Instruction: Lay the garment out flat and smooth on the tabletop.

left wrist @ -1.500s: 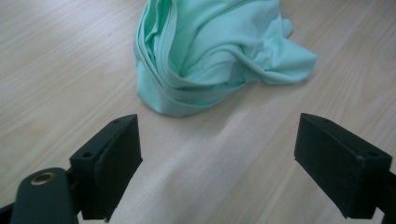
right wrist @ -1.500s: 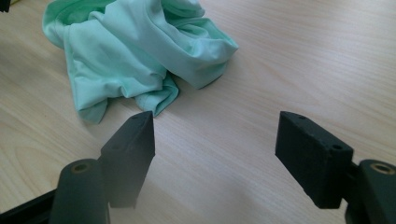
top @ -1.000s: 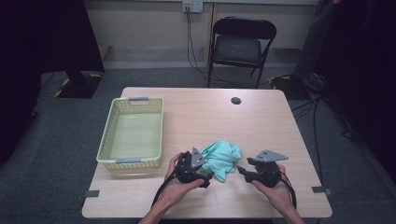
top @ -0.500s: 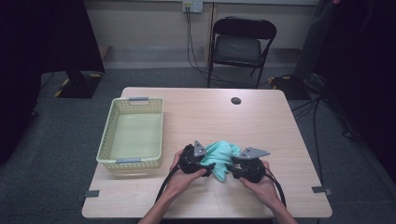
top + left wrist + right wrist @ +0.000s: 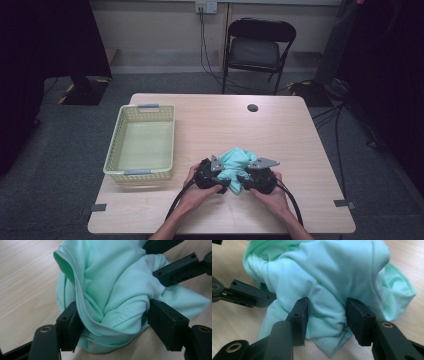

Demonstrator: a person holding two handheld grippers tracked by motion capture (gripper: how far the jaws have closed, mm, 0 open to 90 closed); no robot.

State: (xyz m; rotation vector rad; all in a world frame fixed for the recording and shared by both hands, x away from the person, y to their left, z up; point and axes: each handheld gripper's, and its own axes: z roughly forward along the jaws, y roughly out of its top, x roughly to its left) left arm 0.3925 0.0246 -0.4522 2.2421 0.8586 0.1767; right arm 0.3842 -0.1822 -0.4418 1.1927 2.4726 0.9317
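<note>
Dim room, grey floor, a folding chair [image 5: 258,47] beyond a pale wooden bench [image 5: 280,130]. On that bench, near your edge, lies a crumpled mint-green cloth [image 5: 239,161]; a yellow mesh basket [image 5: 122,143] sits well apart to its left, holding nothing.

Your left claw [image 5: 223,176] and right claw [image 5: 241,178] meet the cloth from either side. Your left claw's jaws have just been closing, with a fold bunched between them; its own view shows both pads pressed into the fabric, so it is grasping the cloth [image 5: 112,290]. Your right claw's jaws have just been opening a little, yet its pads also pinch a gathered fold [image 5: 324,290].

Judging by this, the grasp is made; lifting and carrying, perhaps to the basket, are left.

From above you get basket and layout; the claw views give pad contact and each other's black jaws.
</note>
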